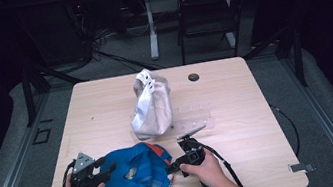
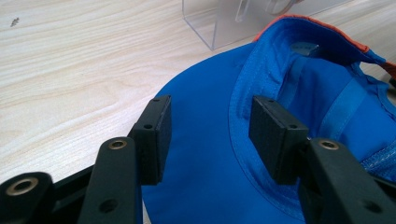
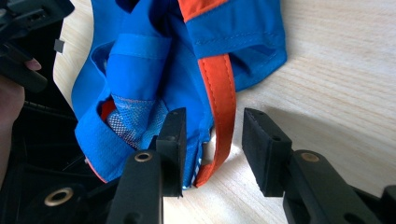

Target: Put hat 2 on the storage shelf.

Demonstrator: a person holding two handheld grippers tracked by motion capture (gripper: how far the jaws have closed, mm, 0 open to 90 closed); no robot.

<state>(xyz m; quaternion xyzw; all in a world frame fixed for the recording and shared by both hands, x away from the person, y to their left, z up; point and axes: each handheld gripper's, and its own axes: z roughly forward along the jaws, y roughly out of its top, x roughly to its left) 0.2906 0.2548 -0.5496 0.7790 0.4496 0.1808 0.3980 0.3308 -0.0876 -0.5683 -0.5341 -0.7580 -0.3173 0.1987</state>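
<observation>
The blue cap [image 1: 136, 173] lies upside down near the front edge of the table [image 1: 235, 92], between the two grippers, with a white cap [image 1: 151, 107] and a clear stand [image 1: 194, 119] well behind it. The main risk, as I judge it, is that the soft cloth bunches or slides toward the table edge if one side pulls before the other has a firm hold. A smaller risk sits at the right: the right gripper [image 3: 212, 144] has its jaws apart around the orange strap [image 3: 220, 100], pads not pressing, so closing off-centre could catch only the thin strap and let the cap body sag or twist. The left gripper [image 2: 210, 133] also stands released, jaws straddling the brim [image 2: 201, 154], one pad over the brim's outer part and one at the sweatband; a shallow bite there could slip off. Both hands come in low from the near side, grippers pointing inward toward each other.
</observation>
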